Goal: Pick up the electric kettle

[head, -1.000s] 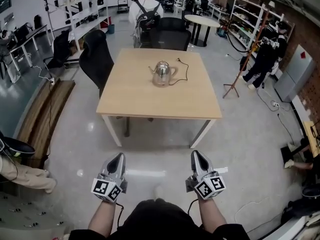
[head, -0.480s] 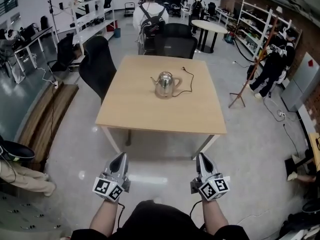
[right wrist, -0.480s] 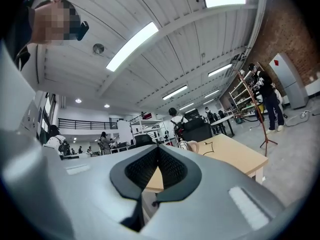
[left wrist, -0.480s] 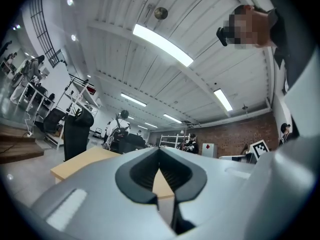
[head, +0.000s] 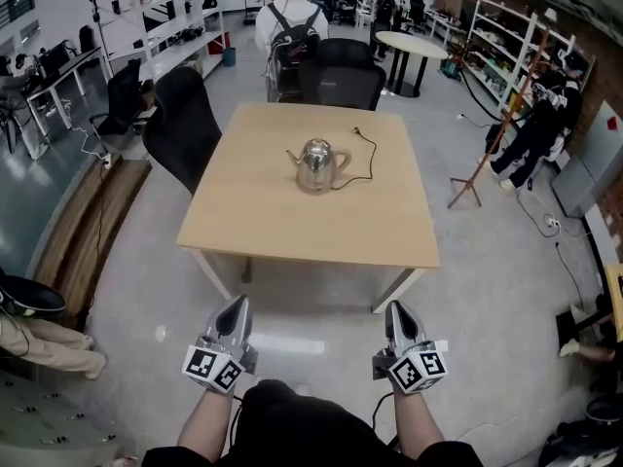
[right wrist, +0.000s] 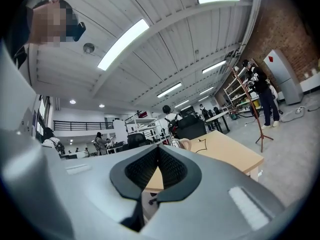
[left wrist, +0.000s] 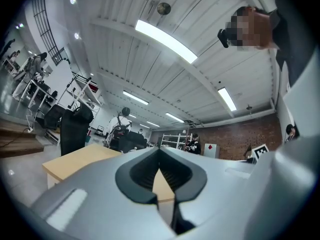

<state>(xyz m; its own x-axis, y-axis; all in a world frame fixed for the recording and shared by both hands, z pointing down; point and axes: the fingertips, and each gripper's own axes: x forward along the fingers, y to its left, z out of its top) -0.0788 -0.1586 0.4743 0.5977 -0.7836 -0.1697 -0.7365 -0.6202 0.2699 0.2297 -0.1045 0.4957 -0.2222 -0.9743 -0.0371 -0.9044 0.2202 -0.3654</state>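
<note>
Two grey hand-held tools are held low over the pale glossy floor (head: 487,290), side by side and well short of the near edge of the square light-wood table (head: 292,243). The left gripper (head: 235,305) is seen with its dark ribbed pads pressed together and nothing between them. The right gripper (head: 396,308) is closed in the same way and is likewise empty. The shiny stainless-steel electric kettle (head: 315,164) is found upright near the middle of the table, well apart from both tools, with its spout turned to the left of the head view. A thin black cord (head: 367,156) is laid from the kettle towards the far edge. A black office chair (head: 181,125) is placed at the far left corner, and a person with a black backpack (head: 292,29) is seen standing beyond the table.
</note>
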